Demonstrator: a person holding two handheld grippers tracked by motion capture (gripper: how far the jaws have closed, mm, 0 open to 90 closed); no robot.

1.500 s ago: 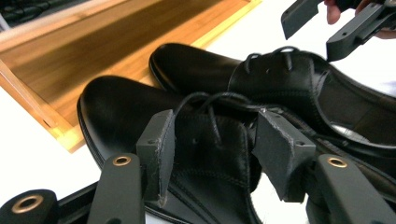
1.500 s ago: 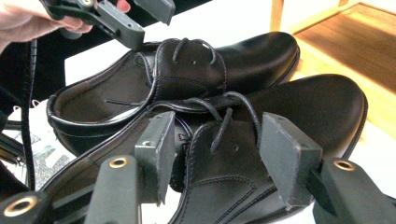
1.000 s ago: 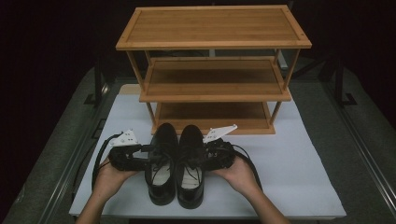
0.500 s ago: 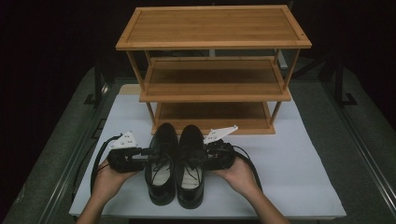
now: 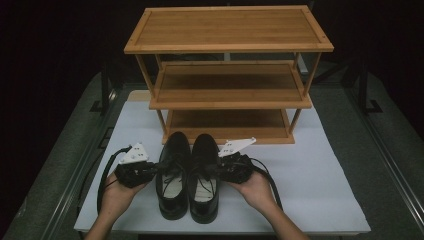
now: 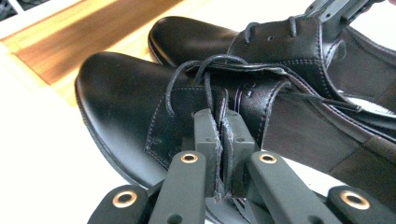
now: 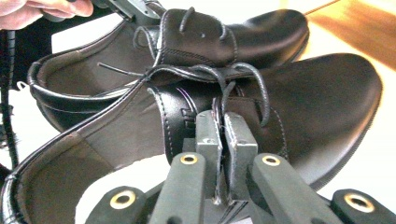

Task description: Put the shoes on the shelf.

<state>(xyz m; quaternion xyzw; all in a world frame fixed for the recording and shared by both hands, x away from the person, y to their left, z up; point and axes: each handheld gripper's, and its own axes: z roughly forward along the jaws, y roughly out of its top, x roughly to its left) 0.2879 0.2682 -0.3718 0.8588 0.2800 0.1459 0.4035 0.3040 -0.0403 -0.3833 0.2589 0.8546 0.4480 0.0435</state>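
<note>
Black lace-up shoes, one pair, side by side on the white mat, toes pointing at the rack, heels toward the person.

Left shoe: gripped at its outer lacing flap by the left gripper. In the left gripper view the jaws are pressed together on the thin leather edge of this shoe, laces looped just above them. Left hand cups the gripper from below; black cable loops out to the side.

Right shoe: touching its mate along the inner side. The right gripper pinches its outer flap; in the right gripper view the jaws are clamped on the leather of this shoe, the other shoe lying behind it. Right hand supports the gripper.

Bamboo shoe rack: three tiers, standing at the far end of the mat, its lowest shelf just beyond the toes.
</note>
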